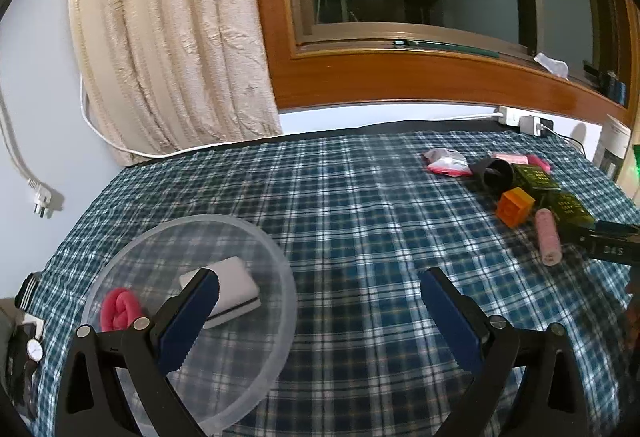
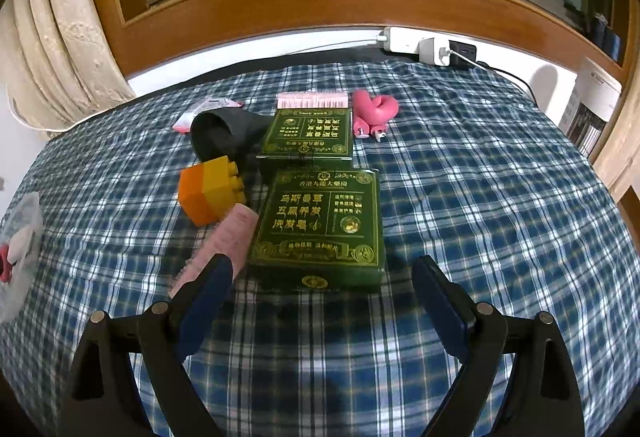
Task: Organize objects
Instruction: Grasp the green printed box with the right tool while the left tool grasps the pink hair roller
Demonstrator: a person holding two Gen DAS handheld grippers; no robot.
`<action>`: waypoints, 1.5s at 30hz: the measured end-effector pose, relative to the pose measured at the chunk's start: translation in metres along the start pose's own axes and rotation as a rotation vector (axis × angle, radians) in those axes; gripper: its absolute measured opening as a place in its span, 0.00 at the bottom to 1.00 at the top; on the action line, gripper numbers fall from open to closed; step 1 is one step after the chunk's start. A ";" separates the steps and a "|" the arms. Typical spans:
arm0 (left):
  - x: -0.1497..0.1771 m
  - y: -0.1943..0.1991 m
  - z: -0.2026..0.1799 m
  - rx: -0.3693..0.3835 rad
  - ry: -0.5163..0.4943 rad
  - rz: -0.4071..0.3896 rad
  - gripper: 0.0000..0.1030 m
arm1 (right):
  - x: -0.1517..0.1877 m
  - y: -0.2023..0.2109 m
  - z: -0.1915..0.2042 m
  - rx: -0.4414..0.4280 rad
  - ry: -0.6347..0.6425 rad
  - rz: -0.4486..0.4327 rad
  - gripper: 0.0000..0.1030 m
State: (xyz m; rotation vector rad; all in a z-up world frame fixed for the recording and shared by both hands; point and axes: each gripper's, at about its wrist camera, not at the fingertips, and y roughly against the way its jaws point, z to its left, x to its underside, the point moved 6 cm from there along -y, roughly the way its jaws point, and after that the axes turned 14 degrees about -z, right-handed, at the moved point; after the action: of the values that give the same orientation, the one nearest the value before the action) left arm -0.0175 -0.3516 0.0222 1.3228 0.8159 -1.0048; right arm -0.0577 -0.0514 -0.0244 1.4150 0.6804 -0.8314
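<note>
A clear round plastic bowl [image 1: 280, 269] sits on the plaid cloth at lower left, holding a white block [image 1: 236, 281] and a pink knotted item [image 1: 120, 307]. My left gripper [image 1: 320, 285] hangs open just right of the bowl, its left finger over the bowl's inside. My right gripper [image 2: 320, 273] is open in front of a green box [image 2: 320, 225]. A second green box [image 2: 308, 133], an orange toy brick [image 2: 210, 189], a pink spool [image 2: 228, 241], a black pouch [image 2: 224, 137], a pink curled cable [image 2: 374, 111] and pink packets [image 2: 312, 100] lie around it.
A power strip with chargers [image 2: 424, 45] lies at the table's far edge under a wooden window frame [image 2: 320, 1]. A beige curtain [image 1: 172, 37] hangs at the left, with a dangling white plug [image 1: 40, 201]. A watch [image 1: 34, 351] lies off the table's left edge.
</note>
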 end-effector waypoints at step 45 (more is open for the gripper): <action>0.005 -0.074 -0.215 0.460 -0.118 0.244 0.73 | 0.003 0.010 -0.056 -0.069 -0.154 -0.002 0.69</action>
State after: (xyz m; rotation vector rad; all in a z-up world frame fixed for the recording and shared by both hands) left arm -0.0683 -0.1364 -0.0317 1.6868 0.3285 -1.0996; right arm -0.0439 0.0037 -0.0248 1.2743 0.5867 -0.9007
